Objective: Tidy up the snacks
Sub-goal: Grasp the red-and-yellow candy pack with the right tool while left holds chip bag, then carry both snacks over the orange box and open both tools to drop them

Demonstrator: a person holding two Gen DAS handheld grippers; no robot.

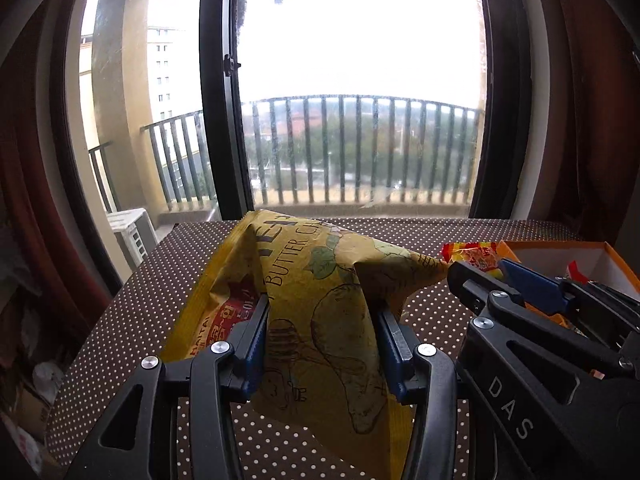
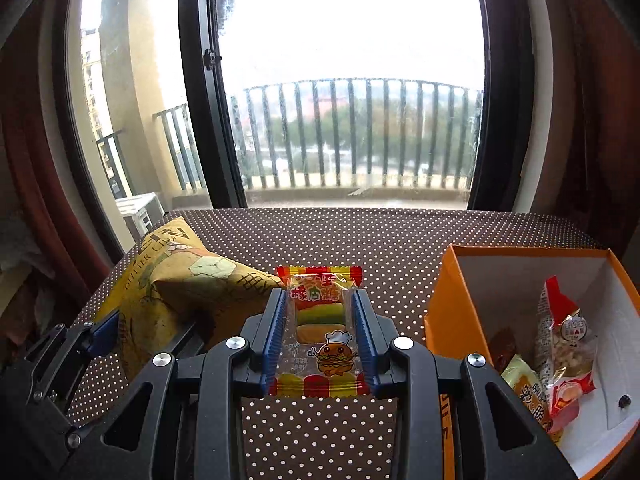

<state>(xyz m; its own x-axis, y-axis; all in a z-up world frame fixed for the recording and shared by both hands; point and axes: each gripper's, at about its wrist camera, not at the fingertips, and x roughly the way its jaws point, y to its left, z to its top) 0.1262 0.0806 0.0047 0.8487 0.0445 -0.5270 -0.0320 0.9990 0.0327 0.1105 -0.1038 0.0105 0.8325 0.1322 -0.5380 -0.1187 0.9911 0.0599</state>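
My left gripper is shut on a yellow butter chip bag and holds it above the polka-dot table. The bag also shows in the right wrist view at the left. My right gripper is shut on a small burger gummy packet, held above the table; it also shows in the left wrist view, with the packet in it. An orange box with a white inside stands right of the right gripper and holds several snack packets.
The brown dotted table runs back to a large window with a black frame and a balcony railing outside. Dark red curtains hang at both sides. The left table edge drops off near clutter on the floor.
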